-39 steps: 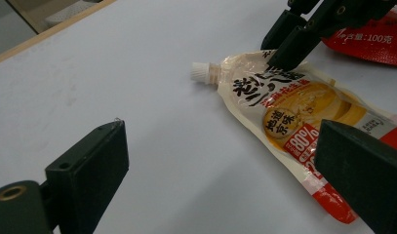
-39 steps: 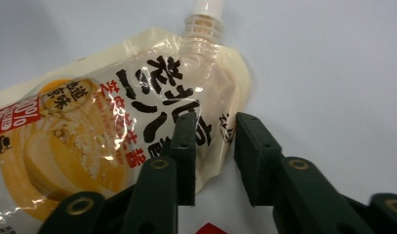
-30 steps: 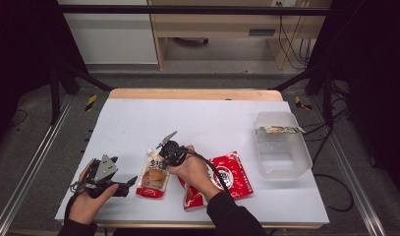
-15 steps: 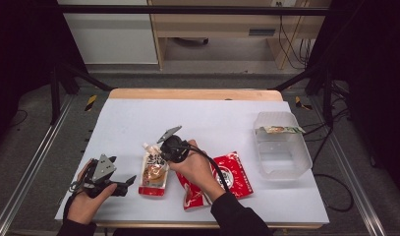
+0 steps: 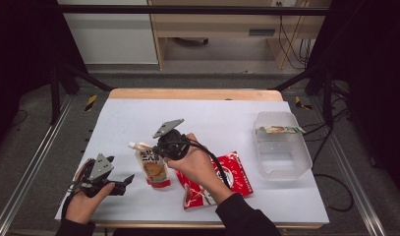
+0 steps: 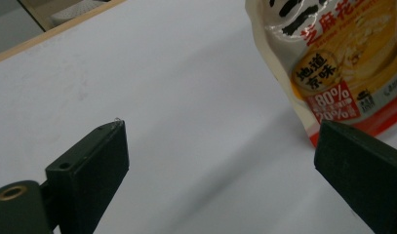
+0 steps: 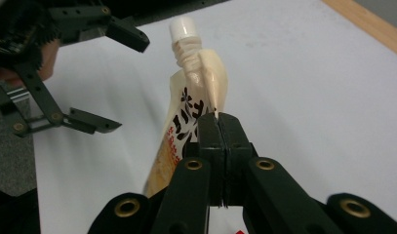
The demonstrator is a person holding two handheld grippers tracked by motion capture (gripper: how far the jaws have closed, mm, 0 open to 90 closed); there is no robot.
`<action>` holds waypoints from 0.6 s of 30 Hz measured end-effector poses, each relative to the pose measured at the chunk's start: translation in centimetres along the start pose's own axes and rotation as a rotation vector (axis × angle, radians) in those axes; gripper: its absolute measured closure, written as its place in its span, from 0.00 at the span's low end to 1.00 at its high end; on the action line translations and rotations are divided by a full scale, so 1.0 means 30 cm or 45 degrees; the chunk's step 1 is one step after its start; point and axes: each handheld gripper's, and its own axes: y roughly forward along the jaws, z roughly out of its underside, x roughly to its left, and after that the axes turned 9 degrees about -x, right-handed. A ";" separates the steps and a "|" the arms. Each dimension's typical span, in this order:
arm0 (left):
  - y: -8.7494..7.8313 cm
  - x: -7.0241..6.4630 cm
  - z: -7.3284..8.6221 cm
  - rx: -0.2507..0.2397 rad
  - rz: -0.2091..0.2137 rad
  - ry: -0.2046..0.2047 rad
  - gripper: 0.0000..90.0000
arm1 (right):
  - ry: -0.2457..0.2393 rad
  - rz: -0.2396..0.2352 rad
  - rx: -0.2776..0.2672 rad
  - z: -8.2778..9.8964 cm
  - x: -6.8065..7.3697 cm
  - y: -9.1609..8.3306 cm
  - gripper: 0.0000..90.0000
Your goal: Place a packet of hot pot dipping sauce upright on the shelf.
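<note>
the cream and orange spouted pouch [image 7: 186,126] near the middle of the table looks like glossy plastic film, creased near its smooth white plastic cap [image 7: 182,27]. the flat red packet [image 5: 222,179] to its right is shiny printed film with light glare. the clear rectangular plastic tub [image 5: 278,147] at the far right is see-through, with a smooth, slightly cloudy wall. the white table [image 5: 227,118] has a matt, smooth sheet-like top, and a pale bare wood edge [image 5: 187,94] shows at its far side. the right gripper [image 7: 219,122] has matt black plastic fingers with brass-coloured rivets; the left gripper [image 6: 220,161] has the same dull black, faintly grainy finish.
</note>
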 end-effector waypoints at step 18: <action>0.003 -0.012 -0.011 -0.026 0.072 -0.044 0.07 | 0.004 0.036 -0.087 -0.054 -0.098 -0.216 1.00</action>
